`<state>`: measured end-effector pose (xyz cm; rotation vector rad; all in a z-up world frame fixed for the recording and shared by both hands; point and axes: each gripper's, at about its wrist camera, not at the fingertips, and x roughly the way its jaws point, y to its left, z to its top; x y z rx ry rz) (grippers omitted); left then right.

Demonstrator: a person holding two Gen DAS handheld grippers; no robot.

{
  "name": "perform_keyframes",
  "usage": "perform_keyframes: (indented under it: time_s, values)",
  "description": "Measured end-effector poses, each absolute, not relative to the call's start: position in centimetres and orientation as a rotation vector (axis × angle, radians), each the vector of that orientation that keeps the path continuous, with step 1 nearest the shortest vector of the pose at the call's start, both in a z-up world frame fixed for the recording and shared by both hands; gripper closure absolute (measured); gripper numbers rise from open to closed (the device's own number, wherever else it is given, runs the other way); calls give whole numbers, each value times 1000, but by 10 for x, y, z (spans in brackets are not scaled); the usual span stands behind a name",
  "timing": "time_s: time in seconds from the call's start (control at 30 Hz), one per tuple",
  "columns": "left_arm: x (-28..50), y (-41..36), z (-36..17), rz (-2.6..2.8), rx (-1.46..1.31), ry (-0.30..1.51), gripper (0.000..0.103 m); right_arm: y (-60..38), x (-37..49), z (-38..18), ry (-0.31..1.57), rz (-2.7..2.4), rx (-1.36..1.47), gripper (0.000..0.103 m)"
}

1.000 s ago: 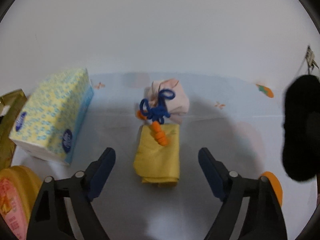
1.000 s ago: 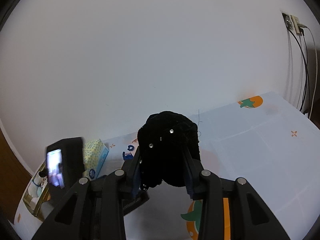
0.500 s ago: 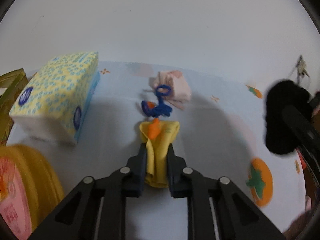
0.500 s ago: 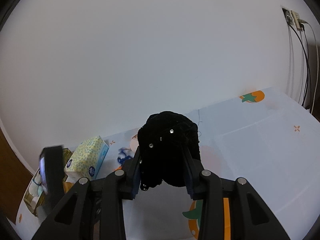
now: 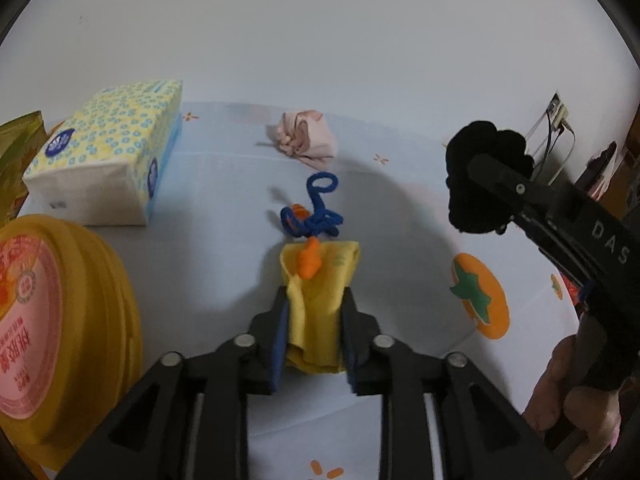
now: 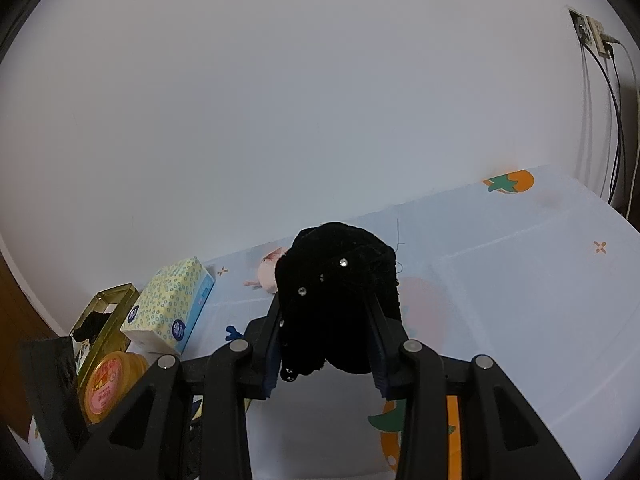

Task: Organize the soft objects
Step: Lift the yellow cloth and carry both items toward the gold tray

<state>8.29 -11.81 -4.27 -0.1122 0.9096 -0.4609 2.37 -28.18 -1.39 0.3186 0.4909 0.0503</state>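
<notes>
Left gripper (image 5: 314,322) fingers, just eased slightly apart, hold a yellow cloth (image 5: 318,300); right gripper (image 6: 324,344) fingers clamp a black scrunchie (image 6: 338,292).

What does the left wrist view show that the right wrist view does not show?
Only the left wrist view: the folded yellow cloth pinched in the left gripper, and small orange pieces. Only the right wrist view: the wall socket seen clearly. Both: the fluffy black scrunchie gripped by the right gripper, and the flowered tissue pack.
</notes>
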Motion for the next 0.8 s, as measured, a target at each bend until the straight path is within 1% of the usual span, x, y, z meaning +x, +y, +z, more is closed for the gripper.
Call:
perform_keyframes:
  time_s: [0.13,0.23,0.3,0.4,0.6,0.73,0.8]
  values:
    - [82,-126,-46,-447,-67,901,74,-282,24,-14,496,54,328,63]
    - [80,-127,-46,-441,-50,898,74,-281,26,-15,506,69,329,63]
    - [81,-126,-47,-450,-56,901,89,-278,26,-15,507,74,320,63]
    - [75,-125,-45,-467,-51,900,90,-277,25,-14,501,73,310,63]
    - [52,-129,-20,-669,-68,910,90,-282,24,-13,489,65,328,63]
    - [45,-116,-2,-743,-141,815,90,-284,23,-12,483,62,334,63]
    - [48,-114,-2,-705,-136,804,90,-283,23,-12,480,60,330,63]
